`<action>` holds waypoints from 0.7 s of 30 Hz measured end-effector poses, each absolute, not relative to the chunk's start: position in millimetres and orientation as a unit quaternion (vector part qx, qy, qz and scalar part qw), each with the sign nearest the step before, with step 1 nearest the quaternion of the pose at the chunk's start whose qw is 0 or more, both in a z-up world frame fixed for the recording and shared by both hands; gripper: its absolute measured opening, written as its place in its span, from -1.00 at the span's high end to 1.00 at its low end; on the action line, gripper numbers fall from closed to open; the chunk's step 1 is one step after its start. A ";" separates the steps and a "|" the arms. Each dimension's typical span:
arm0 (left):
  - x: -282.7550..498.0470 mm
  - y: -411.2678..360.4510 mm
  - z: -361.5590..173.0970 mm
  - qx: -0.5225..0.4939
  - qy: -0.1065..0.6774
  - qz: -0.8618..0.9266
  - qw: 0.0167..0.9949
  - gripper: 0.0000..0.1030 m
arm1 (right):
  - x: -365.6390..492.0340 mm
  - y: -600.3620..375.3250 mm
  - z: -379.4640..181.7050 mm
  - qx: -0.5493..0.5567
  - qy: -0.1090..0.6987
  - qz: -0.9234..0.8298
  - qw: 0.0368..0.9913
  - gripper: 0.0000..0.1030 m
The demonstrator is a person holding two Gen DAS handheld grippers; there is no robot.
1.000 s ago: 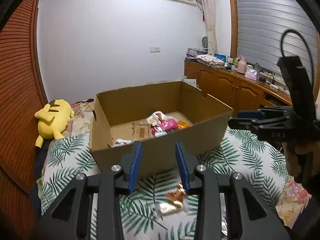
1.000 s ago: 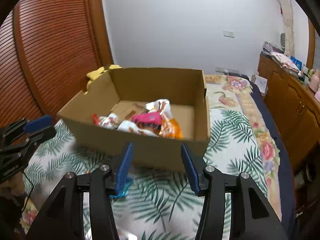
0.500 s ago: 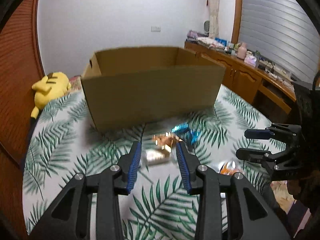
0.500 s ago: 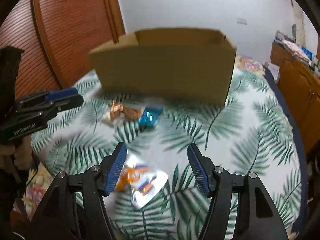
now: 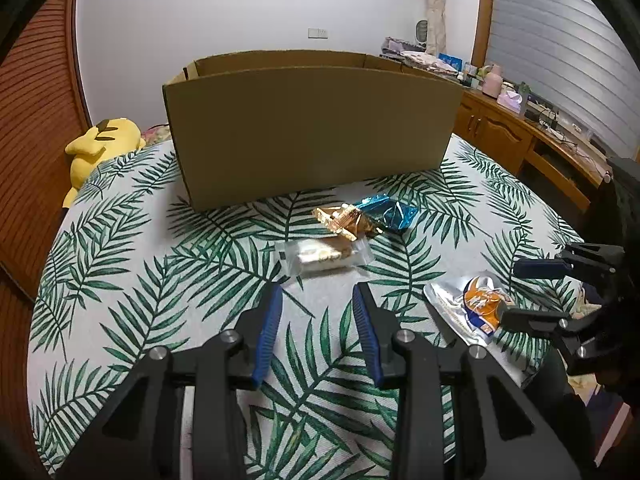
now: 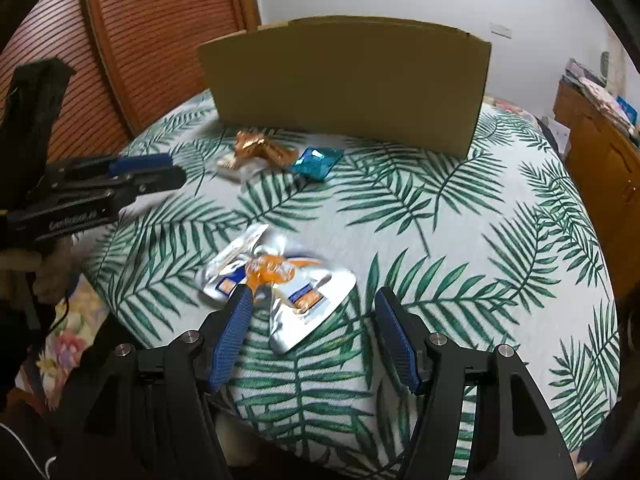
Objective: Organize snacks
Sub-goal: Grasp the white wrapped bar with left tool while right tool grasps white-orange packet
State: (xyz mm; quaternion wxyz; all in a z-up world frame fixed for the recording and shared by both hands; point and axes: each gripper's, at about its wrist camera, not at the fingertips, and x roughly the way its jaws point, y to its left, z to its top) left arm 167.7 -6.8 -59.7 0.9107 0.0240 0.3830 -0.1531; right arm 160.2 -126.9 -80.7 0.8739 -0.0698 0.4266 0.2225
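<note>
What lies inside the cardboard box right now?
The cardboard box shows only its outer front wall and part of the inner back wall near the rim. Its floor and any contents are hidden behind that wall in both views.

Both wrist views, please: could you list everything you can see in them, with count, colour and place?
cardboard box: 1, brown, far side of the bedspread, open top
bedspread: 1, white with green palm leaves, under everything
blue wrapper: 1, shiny blue, in front of the box
gold wrapper: 1, gold-orange, touching the blue one
clear packet: 1, clear with a pale snack, just ahead of the left gripper
silver pouches: apparently 2 overlapping, silver with orange and blue, at the right gripper's jaws
plush toy: 1, yellow, left of the box
wooden cabinet: 1, brown, right wall, cluttered top
left gripper: 1, black with blue pads, jaws open, empty
right gripper: 1, same colours, jaws open, empty
</note>
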 end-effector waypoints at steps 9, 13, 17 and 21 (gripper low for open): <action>172.3 -3.1 -62.7 0.028 0.387 -0.147 0.910 0.20 | 160.7 -113.1 -86.0 -0.106 0.426 0.229 0.869 -0.27; 173.3 -2.8 -62.4 0.026 0.387 -0.151 0.909 0.14 | 165.2 -110.1 -87.2 -0.108 0.428 0.231 0.867 -0.28; 174.1 -3.7 -59.8 0.021 0.384 -0.157 0.910 -0.06 | 170.3 -107.7 -87.0 -0.107 0.428 0.234 0.866 -0.30; 177.1 -2.1 -55.7 0.005 0.383 -0.165 0.909 -0.32 | 174.7 -103.9 -87.6 -0.109 0.429 0.238 0.865 -0.32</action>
